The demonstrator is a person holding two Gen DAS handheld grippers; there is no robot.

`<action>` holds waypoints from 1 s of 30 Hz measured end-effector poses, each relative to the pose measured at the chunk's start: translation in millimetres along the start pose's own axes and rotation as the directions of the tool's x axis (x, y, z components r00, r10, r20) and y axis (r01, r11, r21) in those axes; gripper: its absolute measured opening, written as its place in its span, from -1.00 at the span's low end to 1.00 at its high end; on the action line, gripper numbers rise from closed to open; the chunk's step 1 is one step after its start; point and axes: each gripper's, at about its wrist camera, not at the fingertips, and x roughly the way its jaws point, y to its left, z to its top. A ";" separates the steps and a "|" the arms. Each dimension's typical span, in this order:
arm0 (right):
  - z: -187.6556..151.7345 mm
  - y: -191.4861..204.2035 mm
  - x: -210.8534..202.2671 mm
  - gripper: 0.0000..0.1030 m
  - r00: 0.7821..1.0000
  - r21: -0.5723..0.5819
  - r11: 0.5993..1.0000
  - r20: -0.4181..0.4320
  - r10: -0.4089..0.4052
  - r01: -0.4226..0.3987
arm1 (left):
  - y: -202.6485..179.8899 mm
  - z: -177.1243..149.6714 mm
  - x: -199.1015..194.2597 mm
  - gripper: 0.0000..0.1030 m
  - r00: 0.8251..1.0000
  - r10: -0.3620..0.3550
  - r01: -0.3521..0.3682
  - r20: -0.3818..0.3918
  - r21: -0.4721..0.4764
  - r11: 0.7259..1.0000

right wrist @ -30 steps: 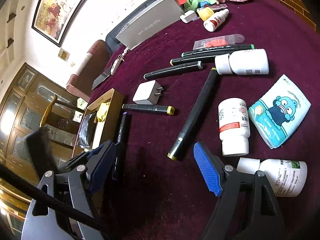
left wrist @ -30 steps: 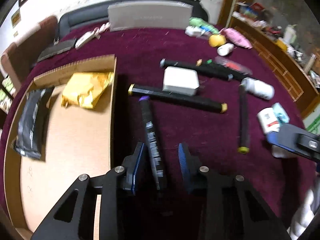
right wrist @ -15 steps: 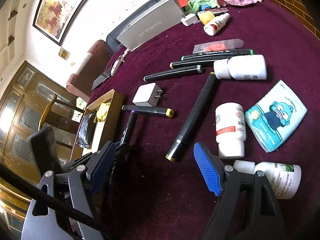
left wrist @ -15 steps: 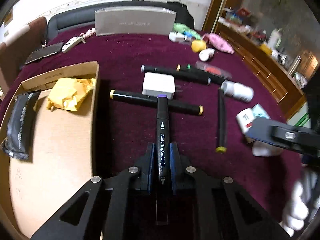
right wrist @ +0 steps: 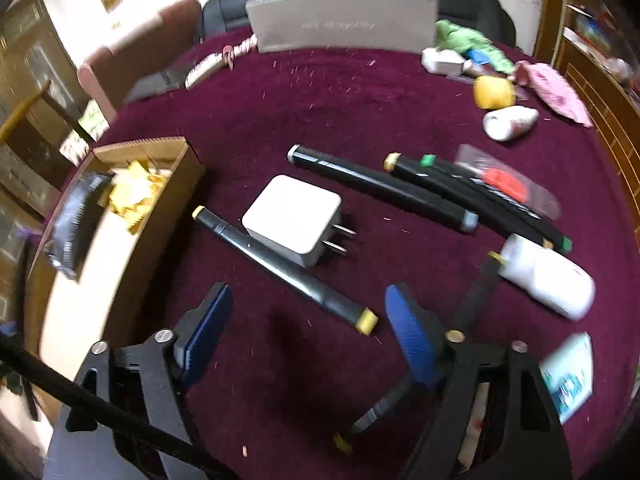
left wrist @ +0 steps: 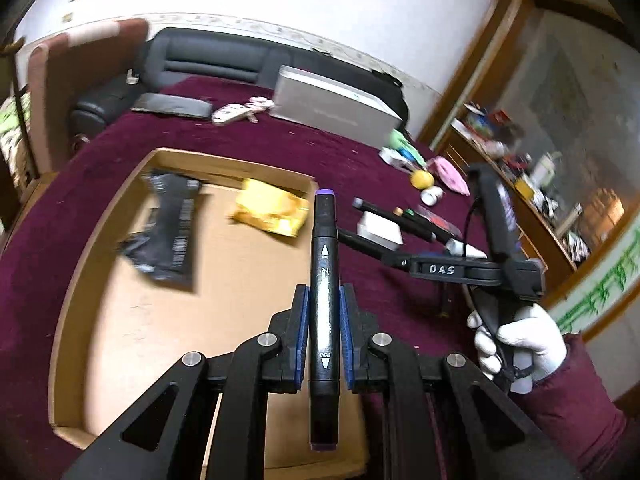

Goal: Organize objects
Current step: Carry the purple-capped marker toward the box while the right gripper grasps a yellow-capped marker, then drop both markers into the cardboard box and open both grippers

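1. The purple-capped marker [left wrist: 325, 280] is clenched between the fingers of the left gripper [left wrist: 324, 332] and has been lifted clear of the desk [left wrist: 280, 140]; a second ago it lay on the maroon cloth between parted fingers.
2. The marker is now held over the cardboard tray [left wrist: 100, 220], where a black packet [left wrist: 168, 228] and a yellow packet [left wrist: 272, 210] already lie. The pick is judged complete and the carry toward the tray under way; release into the tray is not yet done.
3. The right gripper [right wrist: 308, 332] has swung from the bottles toward the yellow-capped marker [right wrist: 280, 264], which lies on the desk just beside the white charger [right wrist: 294, 218]. Its fingers are closing, but nothing is gripped: the marker's near end lies between them, untouched.
4. Against the earlier frame, the left view has turned from the scattered markers to the tray, and the gloved hand [left wrist: 520, 336] carrying the right gripper is now seen closer in.
5. Other markers, a white bottle [right wrist: 548, 276] and small items remain on the desk, so much of the sorting is judged outstanding.
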 end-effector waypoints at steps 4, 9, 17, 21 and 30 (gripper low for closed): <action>-1.0 10.6 8.8 0.15 0.997 0.003 0.999 -0.050 0.052 -0.052 | 23.7 -0.9 -1.8 -0.77 1.000 0.008 -0.007 0.008 -0.043 0.999; -8.4 36.4 6.9 -0.03 0.992 -0.064 0.995 -0.098 0.074 -0.081 | 39.1 -5.9 2.7 -0.77 1.000 -0.009 0.009 0.005 -0.074 0.997; 0.5 49.5 22.0 -0.11 0.992 -0.114 0.986 -0.009 -0.124 0.123 | 45.5 -14.5 3.6 -0.77 0.999 -0.034 0.033 -0.007 -0.088 0.996; 0.3 41.1 18.5 -0.74 0.996 -0.053 0.994 -0.001 -0.094 0.094 | 48.0 -17.1 4.4 -0.77 0.999 -0.039 0.038 -0.007 -0.096 0.995; -5.4 25.6 -9.1 -0.76 0.994 0.123 0.987 0.038 0.104 -0.108 | 46.5 -19.3 -4.8 -0.77 0.999 -0.039 0.040 0.006 -0.100 0.994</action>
